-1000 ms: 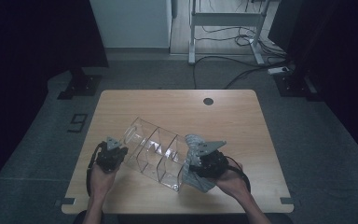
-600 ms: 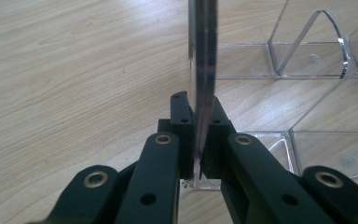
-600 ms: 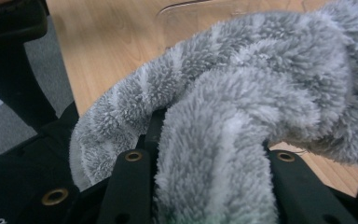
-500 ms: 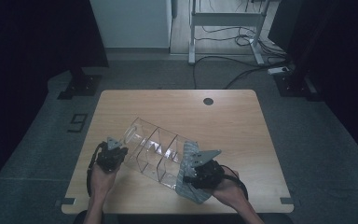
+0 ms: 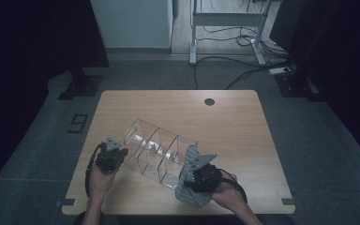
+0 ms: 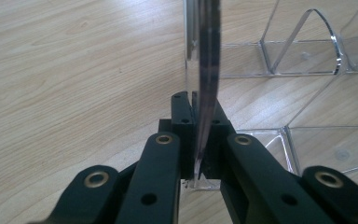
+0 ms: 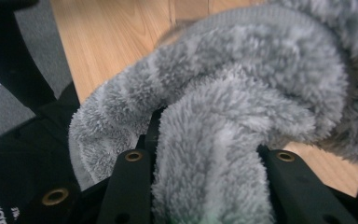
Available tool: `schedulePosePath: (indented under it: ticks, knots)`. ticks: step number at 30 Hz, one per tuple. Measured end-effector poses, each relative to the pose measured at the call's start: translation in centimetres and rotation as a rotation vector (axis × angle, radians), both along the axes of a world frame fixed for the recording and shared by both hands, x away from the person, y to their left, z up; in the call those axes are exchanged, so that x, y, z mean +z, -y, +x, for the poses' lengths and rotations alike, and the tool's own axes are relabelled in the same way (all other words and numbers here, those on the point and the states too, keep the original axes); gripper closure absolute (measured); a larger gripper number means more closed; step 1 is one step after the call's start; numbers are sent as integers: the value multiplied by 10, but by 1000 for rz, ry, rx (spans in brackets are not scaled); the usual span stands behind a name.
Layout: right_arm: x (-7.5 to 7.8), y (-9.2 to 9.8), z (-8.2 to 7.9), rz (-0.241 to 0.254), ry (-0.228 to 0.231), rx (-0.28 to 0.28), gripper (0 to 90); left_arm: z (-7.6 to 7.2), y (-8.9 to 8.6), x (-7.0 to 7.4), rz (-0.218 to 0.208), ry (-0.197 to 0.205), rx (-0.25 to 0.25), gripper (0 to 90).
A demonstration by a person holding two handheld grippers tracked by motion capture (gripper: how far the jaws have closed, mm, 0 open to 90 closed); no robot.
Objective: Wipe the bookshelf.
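Organizer (image 5: 157,152), clear plastic with dividers, lies tilted on the counter (image 5: 243,126). At its left wall, the left tool (image 6: 196,140) is pressed together on the thin edge. At its right end, the right tool (image 5: 197,180) pinches a grey cloth (image 7: 242,116). Hold the wall steady and wipe with light, even pressure so the organizer doesn't slide.

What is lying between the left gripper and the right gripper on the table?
In the high view, the clear organizer spans between left gripper and right gripper.

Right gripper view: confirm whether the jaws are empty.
No: the right gripper is closed on a bunched grey fluffy cloth that bulges out between its jaws.
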State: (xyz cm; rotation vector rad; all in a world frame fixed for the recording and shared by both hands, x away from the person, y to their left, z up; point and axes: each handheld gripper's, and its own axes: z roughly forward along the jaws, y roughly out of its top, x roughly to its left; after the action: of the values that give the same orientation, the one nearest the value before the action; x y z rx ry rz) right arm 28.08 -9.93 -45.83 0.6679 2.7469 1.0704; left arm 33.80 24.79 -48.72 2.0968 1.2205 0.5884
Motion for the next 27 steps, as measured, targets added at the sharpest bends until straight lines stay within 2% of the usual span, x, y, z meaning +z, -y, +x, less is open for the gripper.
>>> schedulePosePath:
  ticks: [7,12,15,27]
  knots:
    - [-17,-2,6,-26,-33,-10,644,0,-1,0,2,0,-17,867]
    - [-20,-1,8,-24,-40,-11,642,0,-2,0,18,0,-35,866]
    - [-21,2,11,-13,-47,-28,642,-1,-1,1,37,4,-49,864]
    - [-23,15,36,0,-34,-135,643,-1,-1,1,46,9,-60,861]
